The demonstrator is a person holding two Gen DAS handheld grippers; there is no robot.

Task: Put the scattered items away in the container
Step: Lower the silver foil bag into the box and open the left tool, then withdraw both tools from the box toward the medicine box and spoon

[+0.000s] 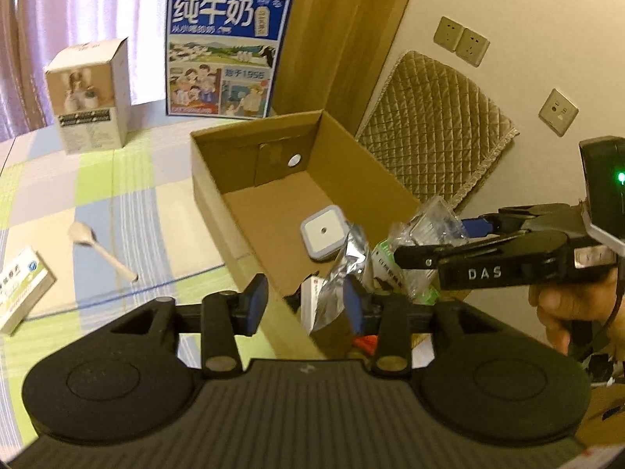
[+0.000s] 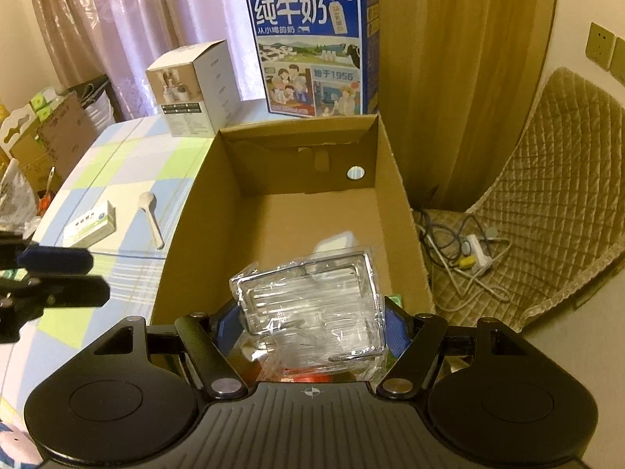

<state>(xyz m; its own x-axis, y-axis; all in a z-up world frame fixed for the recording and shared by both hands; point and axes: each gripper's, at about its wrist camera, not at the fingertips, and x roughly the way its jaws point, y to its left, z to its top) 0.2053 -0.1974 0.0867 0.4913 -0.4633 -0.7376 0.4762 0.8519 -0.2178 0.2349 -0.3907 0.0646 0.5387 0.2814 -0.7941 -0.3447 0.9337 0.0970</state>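
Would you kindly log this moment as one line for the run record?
left gripper open at cardboard box rim | right gripper holding clear plastic pack over box | spoon, medicine carton outside

The bench (image 2: 117,164) wears a checked cloth of green, blue and white. On it, an open cardboard box (image 2: 187,226) stands at the right. Left of it lie a pale spoon (image 2: 150,215) and a small medicine carton (image 2: 90,228). Far back stand a white carton (image 2: 195,90) and a blue milk case (image 2: 312,51).
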